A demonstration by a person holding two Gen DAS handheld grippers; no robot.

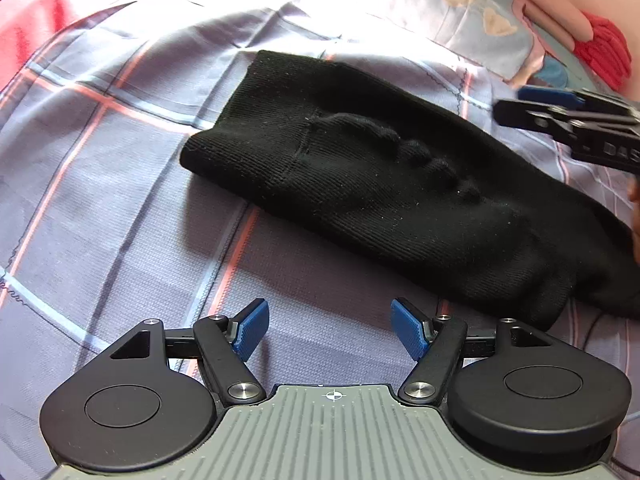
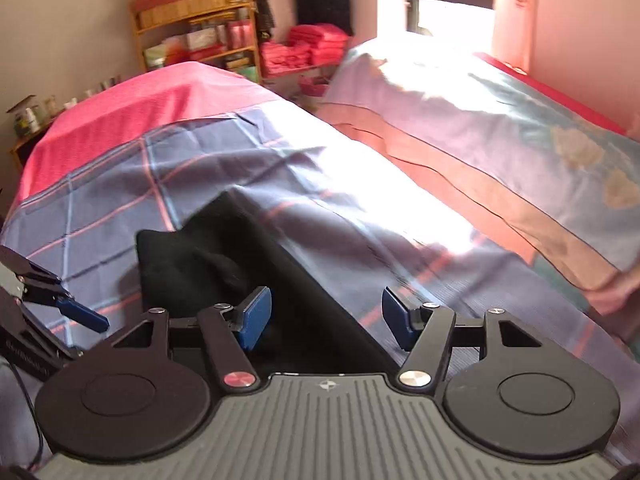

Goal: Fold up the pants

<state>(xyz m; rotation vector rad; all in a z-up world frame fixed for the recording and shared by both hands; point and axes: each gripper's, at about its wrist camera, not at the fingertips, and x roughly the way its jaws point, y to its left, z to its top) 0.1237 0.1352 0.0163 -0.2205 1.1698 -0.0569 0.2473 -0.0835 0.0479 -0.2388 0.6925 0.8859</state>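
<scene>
Black knitted pants [image 1: 400,184] lie folded into a long flat bundle on the plaid bedsheet [image 1: 120,168], running from the middle to the right edge of the left wrist view. My left gripper [image 1: 330,328] hovers just in front of the bundle's near edge, open and holding nothing. My right gripper [image 1: 518,106] comes in from the right, above the far right part of the pants. In the right wrist view the right gripper [image 2: 326,316] stands open over the pants [image 2: 200,264], and dark cloth shows between the pads without being pinched. The left gripper [image 2: 80,316] shows at the left edge.
A pillow [image 2: 500,152] with a pink band lies along the right of the bed. A pink cover [image 2: 140,104] drapes the far end. Beyond stand a wooden shelf [image 2: 200,20] and stacked red towels [image 2: 312,48]. Red cloth [image 1: 604,52] sits at the upper right.
</scene>
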